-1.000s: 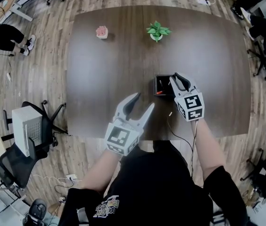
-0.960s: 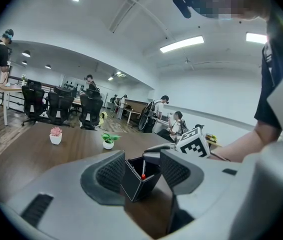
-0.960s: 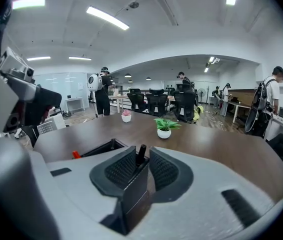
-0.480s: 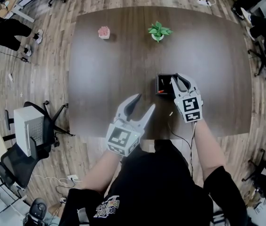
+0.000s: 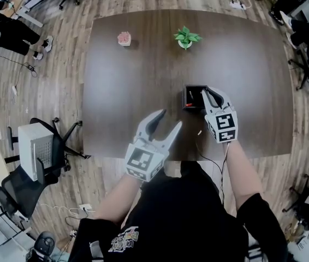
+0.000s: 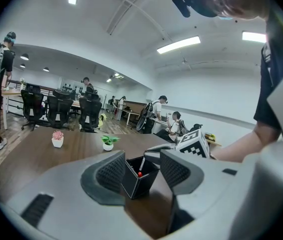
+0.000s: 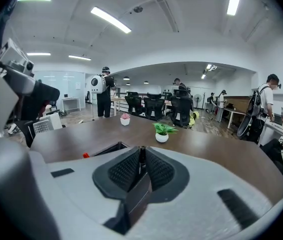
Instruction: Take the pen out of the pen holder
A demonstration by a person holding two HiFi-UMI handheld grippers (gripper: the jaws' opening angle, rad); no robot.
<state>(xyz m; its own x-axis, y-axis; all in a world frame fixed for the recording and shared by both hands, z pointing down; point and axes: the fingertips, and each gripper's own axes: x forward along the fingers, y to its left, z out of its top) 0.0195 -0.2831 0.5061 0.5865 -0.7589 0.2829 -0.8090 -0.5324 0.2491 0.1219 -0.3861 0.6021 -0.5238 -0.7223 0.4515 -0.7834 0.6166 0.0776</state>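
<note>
A black square pen holder stands on the dark wooden table, right of the middle. My right gripper reaches over its right side. In the right gripper view its jaws are closing, and the ribbed pads stand against a thin dark pen upright between them. A red-tipped pen leans inside the holder. My left gripper hovers open near the table's front edge, left of the holder, with nothing between its fingers.
A pink potted plant and a green potted plant stand at the table's far side. A small white object lies near the front edge. Office chairs stand off the table's left; people move in the room behind.
The right gripper's jaws have narrowed over the holder's right side. Neither hand has shifted noticeably, and the left gripper is still open.
</note>
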